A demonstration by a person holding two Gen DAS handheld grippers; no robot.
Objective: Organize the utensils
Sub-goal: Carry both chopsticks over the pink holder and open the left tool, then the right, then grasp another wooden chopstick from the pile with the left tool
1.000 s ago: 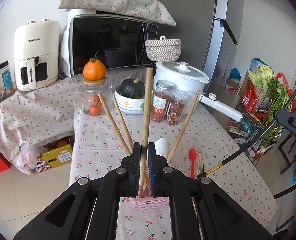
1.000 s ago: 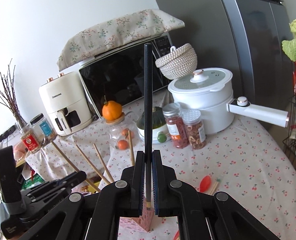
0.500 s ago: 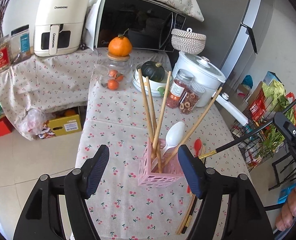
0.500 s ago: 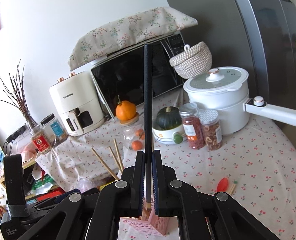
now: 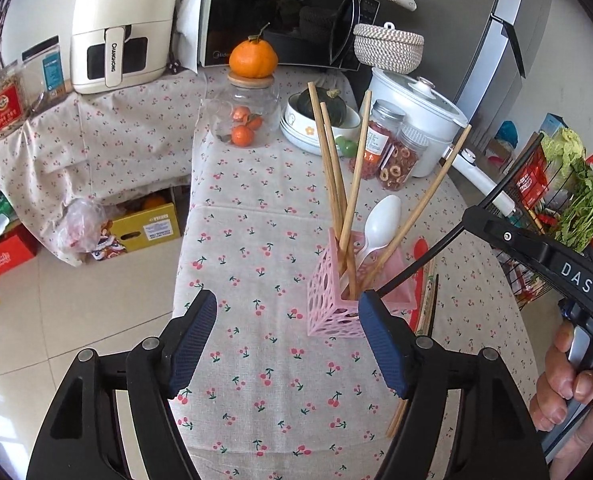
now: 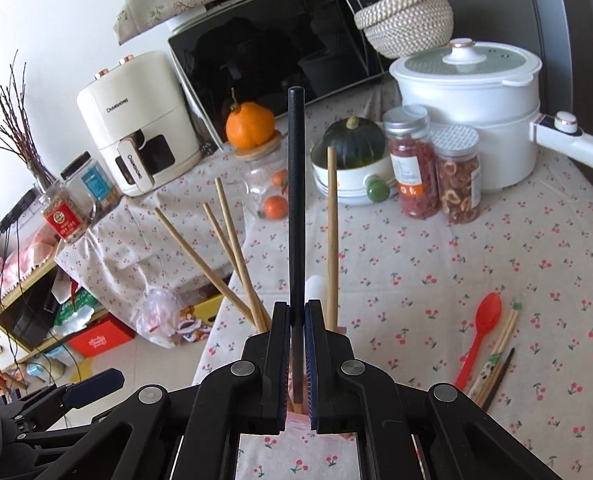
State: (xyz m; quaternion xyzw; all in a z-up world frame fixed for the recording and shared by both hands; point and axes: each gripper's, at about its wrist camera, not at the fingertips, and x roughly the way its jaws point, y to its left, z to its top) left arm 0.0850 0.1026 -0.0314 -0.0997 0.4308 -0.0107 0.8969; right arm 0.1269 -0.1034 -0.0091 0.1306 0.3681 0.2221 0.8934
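A pink perforated holder (image 5: 332,304) stands on the cherry-print table (image 5: 256,208). It holds several wooden chopsticks (image 5: 352,184) and a white spoon (image 5: 380,220). My left gripper (image 5: 286,308) is open and holds nothing, just in front of the holder. My right gripper (image 6: 296,308) is shut on a black chopstick (image 6: 296,200) that stands upright. In the left wrist view that black chopstick (image 5: 424,260) slants down from the right, its lower end at the holder's rim. A red spoon (image 6: 480,332) and loose chopsticks (image 6: 496,364) lie on the cloth to the right.
Behind the holder stand two spice jars (image 5: 392,152), a white pot (image 5: 420,120) with a long handle, a bowl with a green squash (image 5: 324,120) and a glass jar of oranges (image 5: 244,120). The table's left edge drops to a floor with boxes (image 5: 144,224).
My left gripper opened and let go of a wooden chopstick, which now stands in the holder, then drew back. My right gripper brought the black chopstick down over the holder.
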